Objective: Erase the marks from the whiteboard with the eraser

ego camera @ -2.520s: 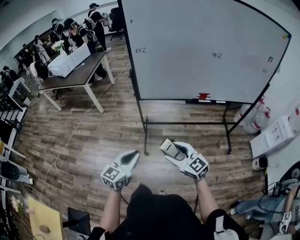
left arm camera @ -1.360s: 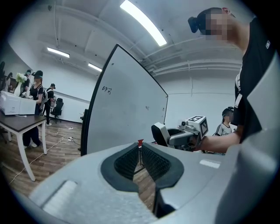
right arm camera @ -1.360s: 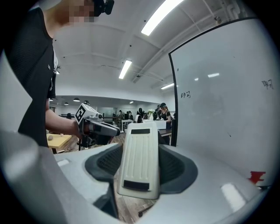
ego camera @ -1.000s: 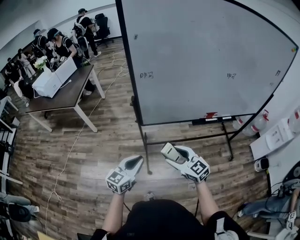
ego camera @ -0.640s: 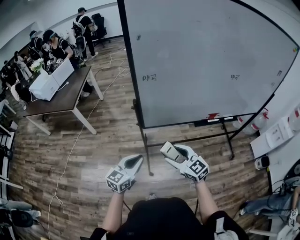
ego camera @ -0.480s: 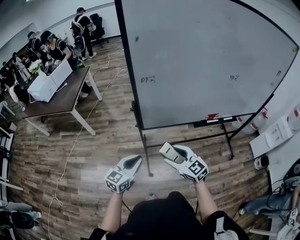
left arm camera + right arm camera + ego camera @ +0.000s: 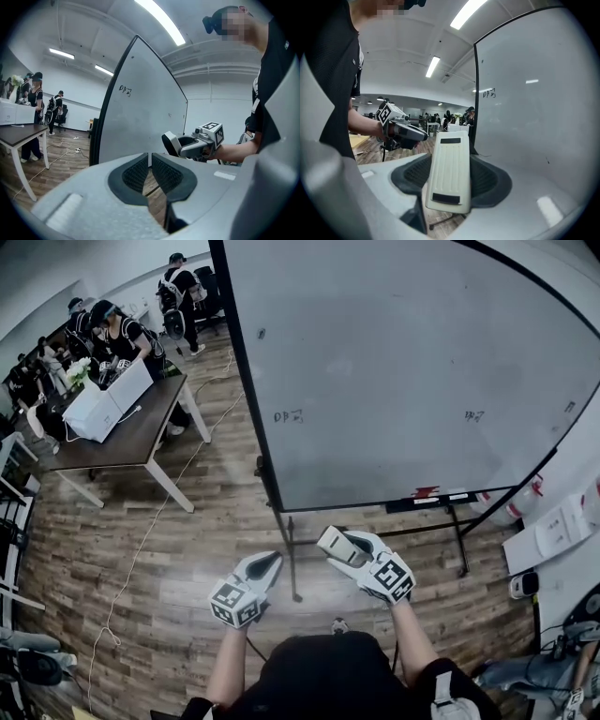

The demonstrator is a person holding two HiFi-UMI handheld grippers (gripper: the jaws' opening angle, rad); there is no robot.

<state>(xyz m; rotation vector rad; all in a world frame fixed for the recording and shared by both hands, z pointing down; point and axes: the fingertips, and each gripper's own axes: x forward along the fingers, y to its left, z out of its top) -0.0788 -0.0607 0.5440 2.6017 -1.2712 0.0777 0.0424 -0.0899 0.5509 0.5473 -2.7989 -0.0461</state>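
**Q:** How are the hands being held?

**A:** Both forearms (image 7: pixel 223 664) are reaching forward from the body; the left gripper (image 7: pixel 266 564) is pointing ahead and slightly right, its dark ribbed jaws pressing together with nothing between them; the right gripper (image 7: pixel 336 543) is sitting just beside it, angling up and to the left.

**Q:** And where is the eraser?

**A:** The eraser (image 7: pixel 449 169) is being clamped between the right gripper's jaws; it is a cream plastic slab, long and flat with rounded corners, fine grooves running along it and a dark strip at each end; it is hanging in the air short of the whiteboard (image 7: pixel 403 362), not touching it.

**Q:** What is the board looking like?

**A:** It is standing upright on a thin black metal frame (image 7: pixel 289 549), showing a smooth pale surface inside a dark rim; small handwritten marks (image 7: pixel 288 415) are showing low on its left, with others toward the right; a glossy wood-plank floor (image 7: pixel 187 521) is lying beneath.
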